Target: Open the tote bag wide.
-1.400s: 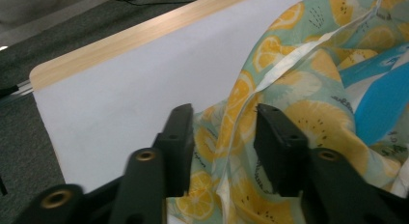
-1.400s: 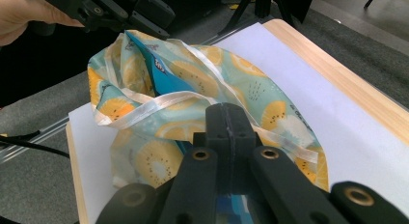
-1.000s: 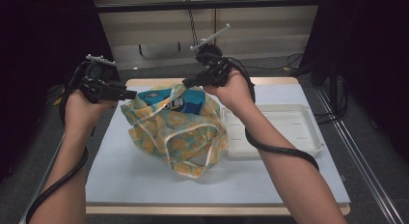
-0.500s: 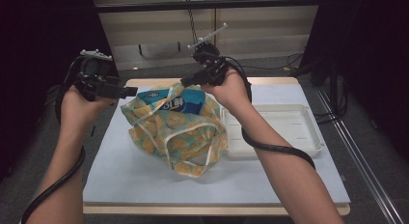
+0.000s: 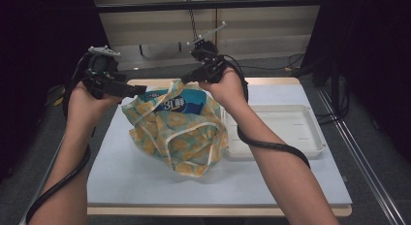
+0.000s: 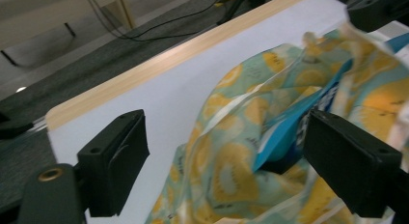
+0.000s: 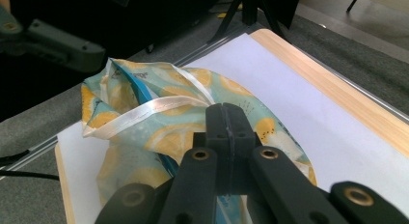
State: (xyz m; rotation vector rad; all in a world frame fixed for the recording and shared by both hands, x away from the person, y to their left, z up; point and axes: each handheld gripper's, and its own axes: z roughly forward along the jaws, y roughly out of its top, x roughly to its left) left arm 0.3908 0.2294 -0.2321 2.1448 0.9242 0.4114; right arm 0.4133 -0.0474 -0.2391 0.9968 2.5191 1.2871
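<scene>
My left gripper (image 5: 138, 90) hangs just above the table's far left part, at the left edge of the soft cloth bag printed with yellow citrus slices on pale green (image 5: 179, 135). Its jaws have just been opening and now stand wide apart; in the left gripper view the bag's crumpled rim lies between the two black pads (image 6: 115, 159) with a gap on each side, so I have hold of nothing there.

My right gripper (image 5: 186, 80) is pinched tight on the bag's far rim, the pads pressed flat together in the right gripper view (image 7: 225, 125) with printed cloth bunched at and below them. That edge is lifted, and the bag's mouth gapes toward my left gripper. A white ribbon handle (image 7: 144, 112) curves across the bag in front of the closed jaws.

The bag sits on the pale blue mat (image 5: 145, 186) that covers the wooden table (image 5: 271, 81), a little left of the middle, its lower part slumped on the mat with another white handle loop draped over its front. Inside the open mouth shows a blue and white printed package (image 5: 177, 103). Just to the right of the bag, touching or nearly so, lies a shallow white plastic tray (image 5: 310, 150).
</scene>
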